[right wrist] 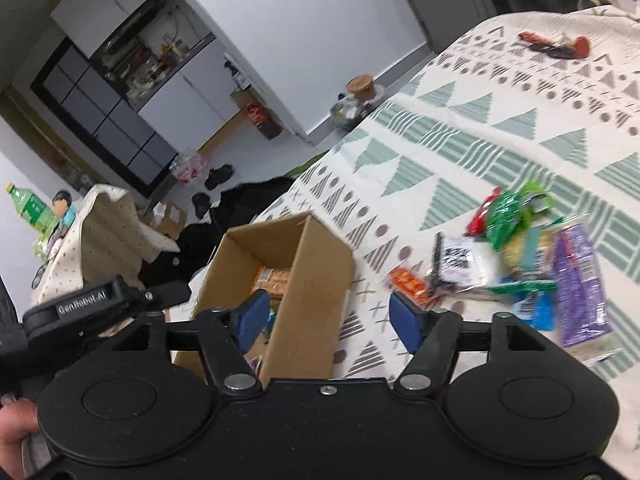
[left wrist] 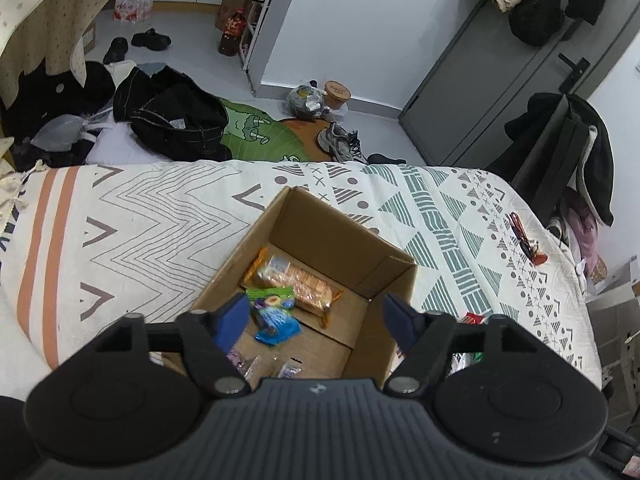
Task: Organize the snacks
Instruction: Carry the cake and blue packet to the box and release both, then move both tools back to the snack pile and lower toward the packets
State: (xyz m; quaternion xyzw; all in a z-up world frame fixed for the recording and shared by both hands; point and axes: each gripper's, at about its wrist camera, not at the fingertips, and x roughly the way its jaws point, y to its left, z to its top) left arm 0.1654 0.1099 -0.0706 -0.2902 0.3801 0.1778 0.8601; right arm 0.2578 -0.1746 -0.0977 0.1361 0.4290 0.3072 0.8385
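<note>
An open cardboard box [left wrist: 394, 270] stands on a patterned bedspread [left wrist: 140, 216]. Inside lie an orange biscuit pack [left wrist: 298, 282], a green and blue packet [left wrist: 276, 314] and small purple-wrapped sweets [left wrist: 240, 360]. My left gripper [left wrist: 316, 318] hovers over the box, open, with nothing between its blue pads. In the right wrist view the same box [right wrist: 312, 280] sits left of centre, and my right gripper [right wrist: 330, 318] is open above its near wall, holding nothing. A heap of snack packets [right wrist: 520, 256] lies on the bed to the right: green, red, orange, blue and a purple bag [right wrist: 580, 276].
A dark object with a red end [left wrist: 528, 244] lies on the bed's far right. Beyond the bed, black clothes [left wrist: 176, 120], shoes [left wrist: 340, 142] and a green rug cover the floor. A grey door [left wrist: 492, 80] stands at right. The left gripper's body [right wrist: 88, 304] shows at left.
</note>
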